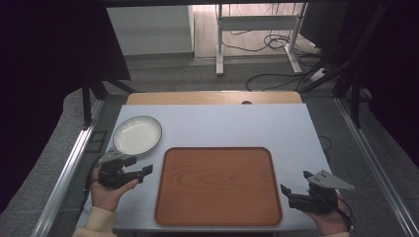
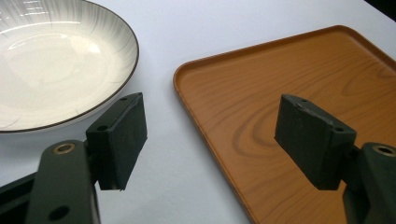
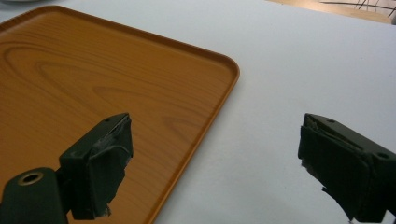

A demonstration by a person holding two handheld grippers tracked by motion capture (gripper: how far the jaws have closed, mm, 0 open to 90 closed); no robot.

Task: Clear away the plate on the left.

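White counter [image 1: 222,126] carries everything. Left claw [image 1: 143,174] gapes wide, empty, just short of the plate [image 1: 137,135]; right claw [image 1: 289,193] likewise empty beside the tray [image 1: 217,185]. Plate looks stiff, glazed, slippery, breakable: pinch its near rim.

Tray [image 1: 218,185]: you'll find no lettering, only wood grain.
Plate [image 1: 137,135]: no brand or number you can read.

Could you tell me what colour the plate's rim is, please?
Dark brown, edging a creamy white plate; the left gripper view shows it best.
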